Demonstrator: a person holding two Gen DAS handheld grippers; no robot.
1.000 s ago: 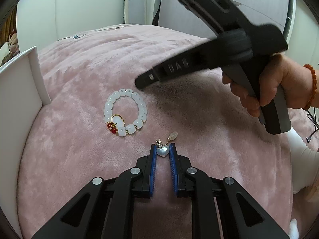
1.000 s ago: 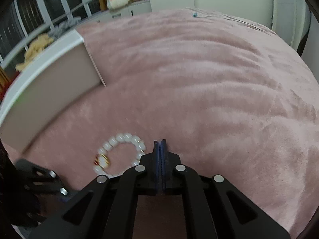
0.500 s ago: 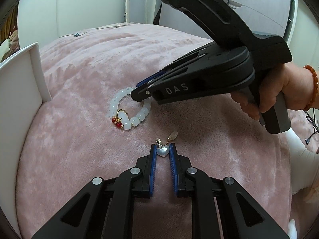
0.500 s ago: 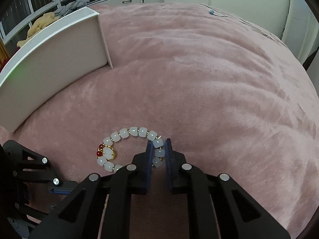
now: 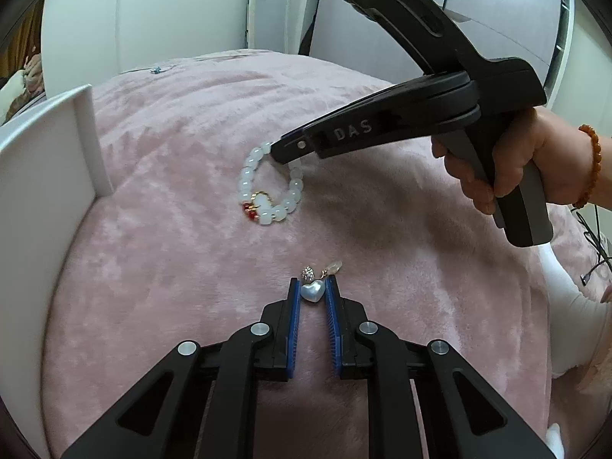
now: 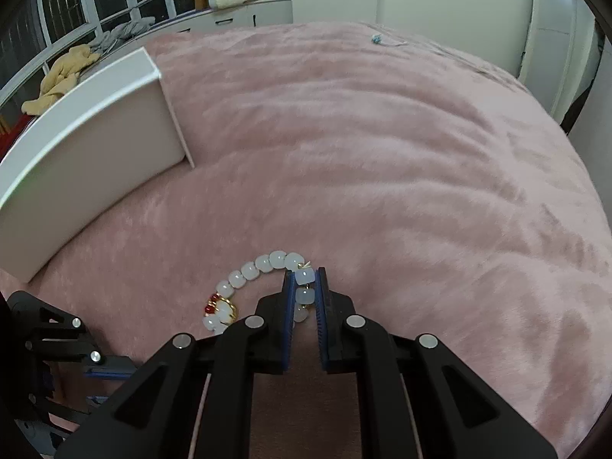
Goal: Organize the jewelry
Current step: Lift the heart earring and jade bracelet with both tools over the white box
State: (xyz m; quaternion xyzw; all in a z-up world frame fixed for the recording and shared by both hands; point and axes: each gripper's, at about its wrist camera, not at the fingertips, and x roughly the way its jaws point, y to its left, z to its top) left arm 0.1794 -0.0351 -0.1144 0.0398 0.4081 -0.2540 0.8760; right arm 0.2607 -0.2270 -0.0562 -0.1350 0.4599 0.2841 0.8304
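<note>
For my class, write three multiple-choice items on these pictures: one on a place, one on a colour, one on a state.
1. Where does the white box stand relative to the bead bracelet, in the right wrist view?
A. left B. right C. beneath

2. What colour is the blanket?
A. green B. pink C. grey

3. What does the right gripper clamp?
A. nothing B. heart pendant C. bracelet beads

Answers: 1 A, the box sits up and left of it. 2 B, pink plush. 3 C, beads sit between its pads, while the left gripper holds the heart pendant.
</note>
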